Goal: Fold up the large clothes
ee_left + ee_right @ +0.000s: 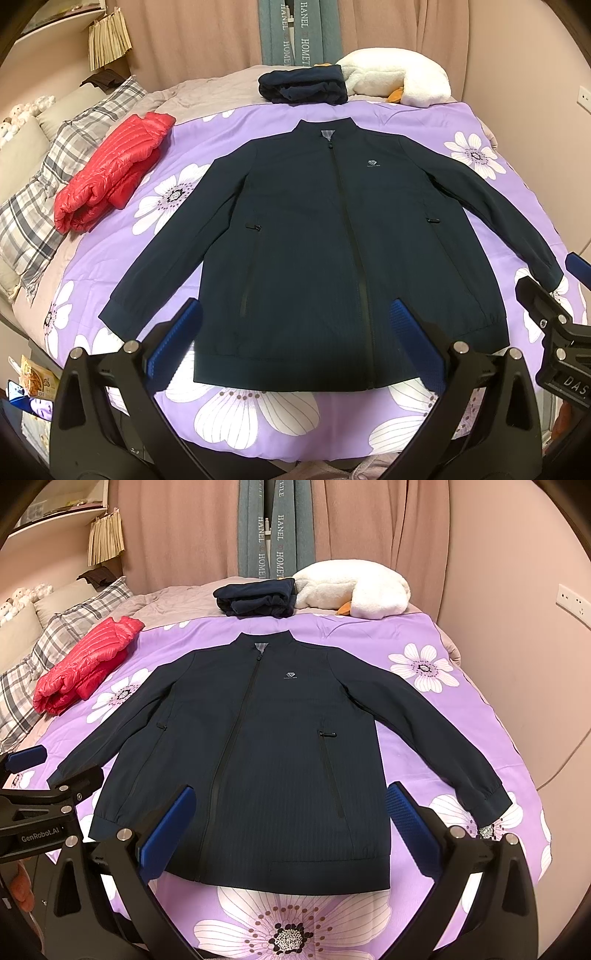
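Note:
A dark navy zip jacket (317, 236) lies flat and face up on the purple flowered bedspread (207, 125), sleeves spread out to both sides; it also shows in the right wrist view (266, 746). My left gripper (295, 317) is open and empty, hovering above the jacket's hem. My right gripper (291, 805) is open and empty, also above the hem; it shows at the right edge of the left wrist view (554, 291). The left gripper shows at the left edge of the right wrist view (33, 771).
A folded red down jacket (110, 173) lies at the left. A folded dark garment (303, 86) and a white plush toy (395, 81) sit at the far end. Plaid pillows (48, 184) line the left side. The wall (535, 664) runs close on the right.

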